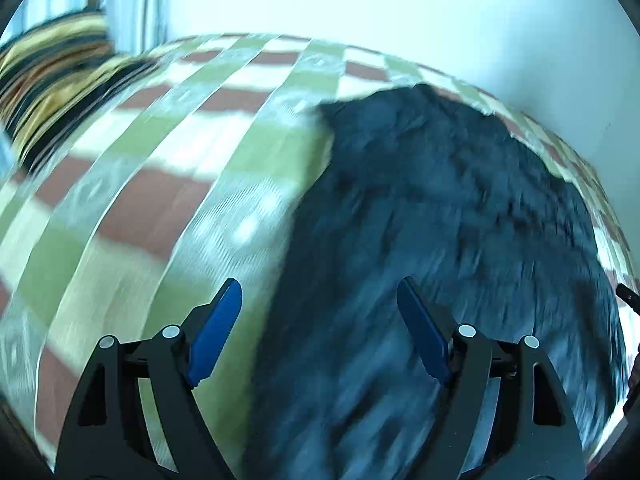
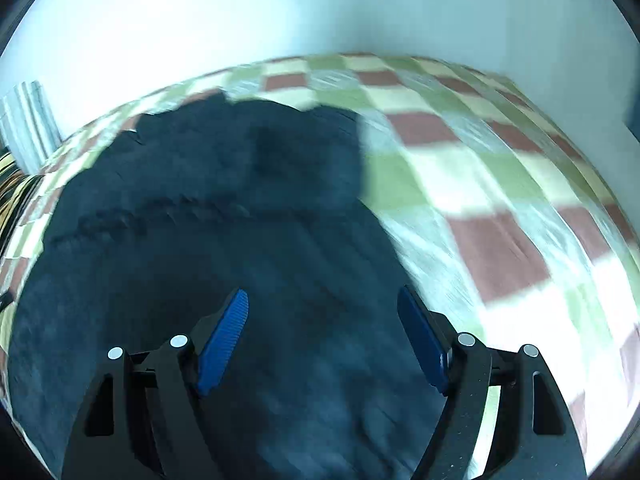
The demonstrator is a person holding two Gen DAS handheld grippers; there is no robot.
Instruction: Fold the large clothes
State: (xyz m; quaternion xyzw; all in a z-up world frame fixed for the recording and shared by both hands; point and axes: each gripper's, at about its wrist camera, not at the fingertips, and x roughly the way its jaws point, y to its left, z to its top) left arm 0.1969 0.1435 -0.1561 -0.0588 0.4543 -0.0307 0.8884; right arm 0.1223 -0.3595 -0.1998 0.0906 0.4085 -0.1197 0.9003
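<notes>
Item: dark garment [image 1: 440,220], large, soft, fleecy in look, lying spread on a bed covered by a checked bedspread [image 1: 168,184] of green, cream and brown; its far edge lies near the bed's far edge by the wall, with bare checks showing on both sides. Both views are blurred, so hems and sleeves cannot be told apart. Left gripper [image 1: 320,292]: jaws wide, nothing between the blue pads, tilted steeply down over the garment's left border, one pad over bedspread, one over cloth. Right gripper [image 2: 322,300]: jaws wide, empty, tilted down likewise over the garment's right border. Step in hand, as judged: both grippers free, between folds. To do it well: settle each gripper on a matching edge, pinch all layers at a clear hem, lift evenly and carry both sides together to keep the fold square. Striped cushion [image 1: 48,80] at the bed's far left corner.
</notes>
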